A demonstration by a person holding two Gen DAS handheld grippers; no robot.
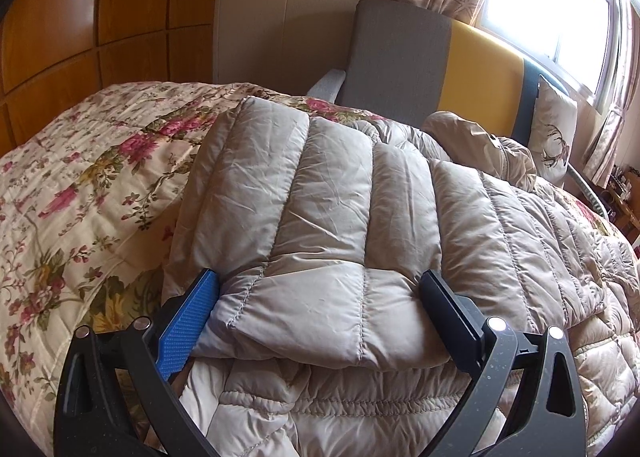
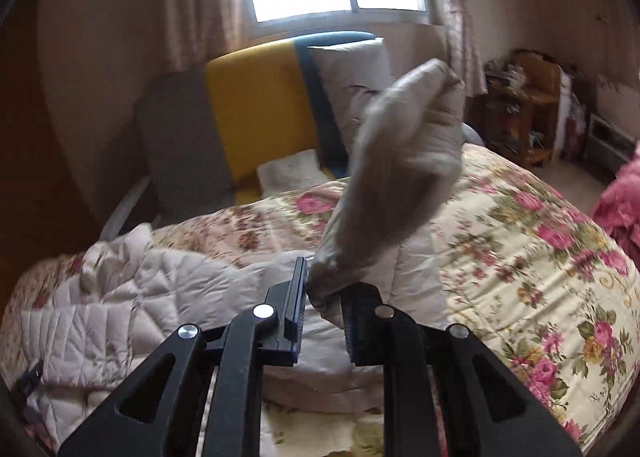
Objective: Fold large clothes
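Left wrist view: the puffy beige quilted down coat point(image 1: 340, 225) lies on the floral quilted bedspread point(image 1: 80, 185), a folded panel between the wide-open left gripper point(image 1: 320, 285) fingers. Right wrist view: the right gripper point(image 2: 325, 293) fingers pinch a blurred, lifted sleeve point(image 2: 400, 161) of the coat

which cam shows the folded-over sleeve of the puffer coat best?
Left wrist. The folded sleeve lies flat across the coat, sharp and whole, between the open left gripper fingers. The right wrist view shows only the coat's quilted body and a blurred piece of its fabric raised in the right gripper; that sleeve isn't identifiable there.
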